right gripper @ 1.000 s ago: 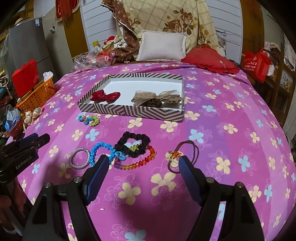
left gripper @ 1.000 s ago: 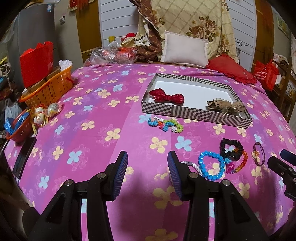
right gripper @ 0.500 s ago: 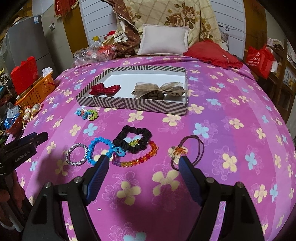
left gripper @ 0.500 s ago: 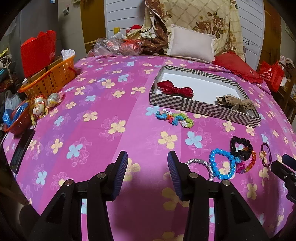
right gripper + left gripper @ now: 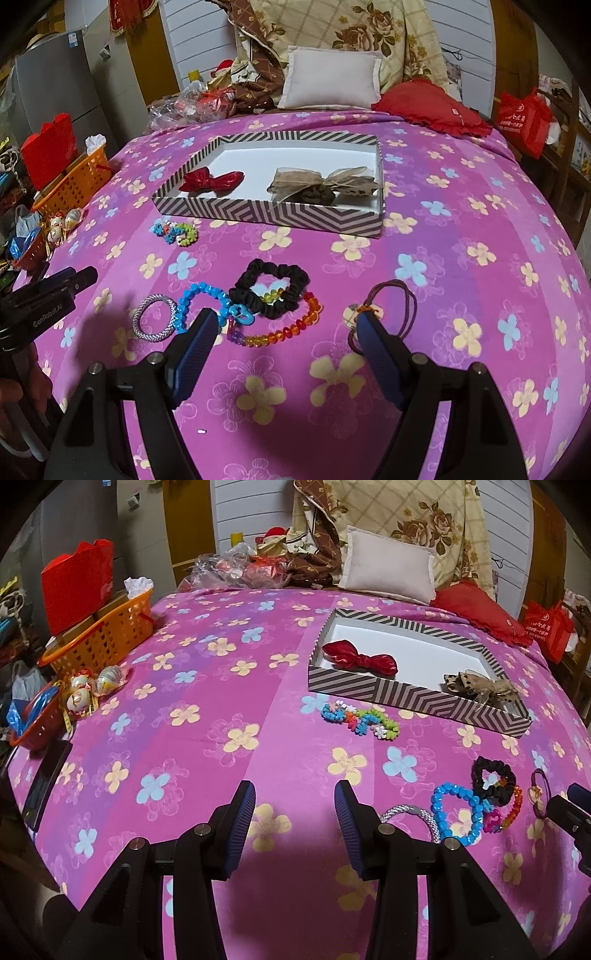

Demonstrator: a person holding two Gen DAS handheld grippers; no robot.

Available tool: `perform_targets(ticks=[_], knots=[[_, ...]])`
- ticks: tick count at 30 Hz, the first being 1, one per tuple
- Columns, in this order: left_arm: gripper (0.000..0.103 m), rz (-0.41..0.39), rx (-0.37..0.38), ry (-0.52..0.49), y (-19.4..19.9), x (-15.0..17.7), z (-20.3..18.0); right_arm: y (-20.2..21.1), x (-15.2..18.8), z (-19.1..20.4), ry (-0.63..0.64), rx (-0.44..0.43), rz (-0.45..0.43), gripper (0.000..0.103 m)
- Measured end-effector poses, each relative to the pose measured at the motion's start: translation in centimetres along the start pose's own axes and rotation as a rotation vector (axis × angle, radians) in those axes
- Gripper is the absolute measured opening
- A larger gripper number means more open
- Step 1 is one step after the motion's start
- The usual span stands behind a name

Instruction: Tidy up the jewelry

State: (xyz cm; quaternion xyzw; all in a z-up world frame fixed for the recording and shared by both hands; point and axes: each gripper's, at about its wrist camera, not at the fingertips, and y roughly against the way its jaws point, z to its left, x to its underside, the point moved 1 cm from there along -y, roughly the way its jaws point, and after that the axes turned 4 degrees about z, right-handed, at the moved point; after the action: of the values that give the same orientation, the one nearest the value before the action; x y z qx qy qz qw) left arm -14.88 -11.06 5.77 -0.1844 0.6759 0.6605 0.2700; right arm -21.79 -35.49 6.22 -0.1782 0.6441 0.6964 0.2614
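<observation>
Your left gripper (image 5: 294,821) hangs above the pink flowered bedspread (image 5: 207,686) with its jaws parted and nothing between them, only bare cloth showing in the gap. Your right gripper (image 5: 286,350) is spread wider, also empty, and points at the cluster of jewelry lying near the front of the bed. In that cluster the silver rope bracelet (image 5: 154,317) lies furthest to your left, touching or just beside the blue bead bracelet (image 5: 201,301). The black scrunchie (image 5: 273,288) sits behind them, overlapping the rainbow bead bracelet (image 5: 291,325), which curls under it. Off to the right, apart from the others, lies the purple hair tie (image 5: 391,306) with a small pale charm; the right gripper's right fingertip (image 5: 373,332) covers part of it from this angle, though you cannot tell from the view whether it touches. Further back, the multicoloured flower bracelet (image 5: 176,230) lies alone just in front of the striped tray (image 5: 269,216). Inside the tray, on its white floor, the red bow (image 5: 212,179) rests at the left and the sheer beige bow (image 5: 325,182) at the right, the two well apart. From your left wrist view the same tray (image 5: 417,696) sits ahead and to the right. An orange basket (image 5: 99,638) stands at the bed's left edge, with a few foil-wrapped eggs (image 5: 83,692) just in front of it.
</observation>
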Motion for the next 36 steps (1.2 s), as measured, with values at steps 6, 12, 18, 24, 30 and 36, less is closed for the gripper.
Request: perform_targets(ticks=[6, 12, 18, 24, 30, 36], knots=[[0.023, -0.004, -0.003, 0.0, -0.3, -0.3, 0.2, -0.5, -0.5, 0.3, 0.008, 0.001, 0.001, 0.081], [0.023, 0.005, 0.033, 0.018, -0.8, -0.9, 0.7, -1.3, -1.0, 0.5, 0.024, 0.005, 0.009, 0.081], [0.023, 0.046, 0.109, 0.028, -2.1, -2.2, 1.2, -2.0, -1.7, 0.1, 0.029, 0.006, 0.009, 0.081], [0.023, 0.105, 0.163, 0.043, -4.5, -4.2, 0.8, -2.9, -2.4, -0.5, 0.039, -0.015, 0.013, 0.081], [0.028, 0.149, 0.21, 0.093, -7.2, -6.3, 0.4, -4.8, -3.0, 0.0, 0.083, -0.041, 0.038, 0.08], [0.028, 0.174, 0.218, 0.066, -9.0, -7.6, -0.9, -7.2, -3.9, 0.0, 0.093, -0.059, 0.083, 0.069]])
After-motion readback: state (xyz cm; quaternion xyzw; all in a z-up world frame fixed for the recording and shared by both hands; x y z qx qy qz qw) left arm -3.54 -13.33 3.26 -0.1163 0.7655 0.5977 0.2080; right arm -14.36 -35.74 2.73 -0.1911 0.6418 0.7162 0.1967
